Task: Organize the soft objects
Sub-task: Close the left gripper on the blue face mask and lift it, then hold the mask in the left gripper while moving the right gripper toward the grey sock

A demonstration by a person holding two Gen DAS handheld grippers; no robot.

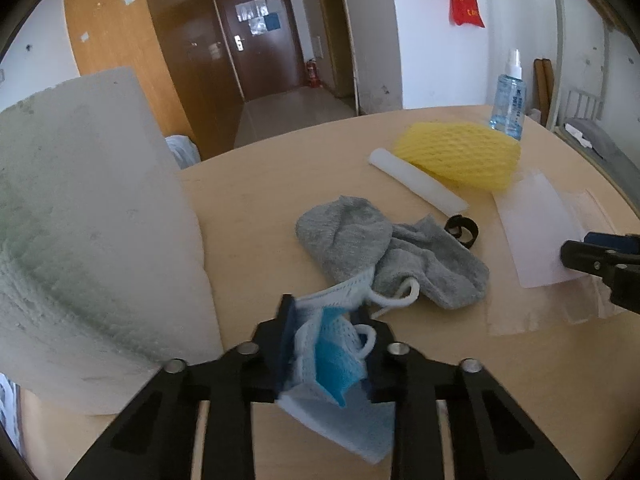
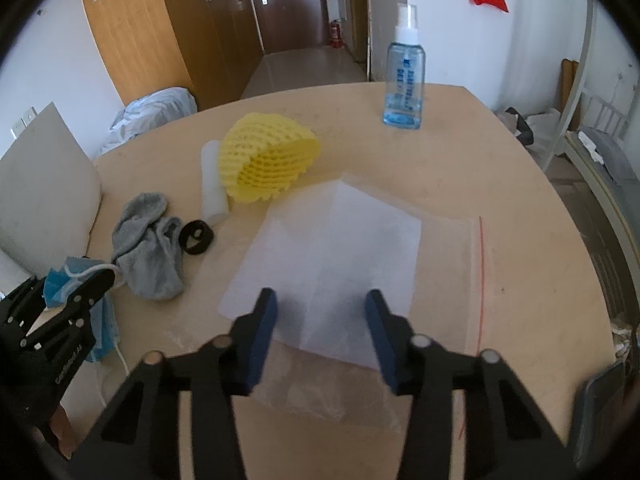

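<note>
The left gripper (image 1: 326, 344) is narrowed onto a crumpled blue face mask (image 1: 334, 364); both pads press the folded fabric, and one white ear loop curls out onto the bench (image 1: 256, 200). The mask's lower edge lies on the bench surface.

The right gripper (image 2: 320, 336) stands half-wide over a clear zip bag (image 2: 440, 264) that contains a white sheet (image 2: 340, 248). Its pads sit on either side of the near part of the sheet; whether they press the bag cannot be told.

A grey sock (image 1: 384, 248) lies just beyond the mask, touching it. A black loop (image 1: 462, 230) lies beside the sock. Farther back lie a white foam strip (image 1: 416, 184) and a yellow foam net (image 1: 460, 156), touching each other. A spray bottle (image 2: 404, 80) stands upright near the far edge.
</note>
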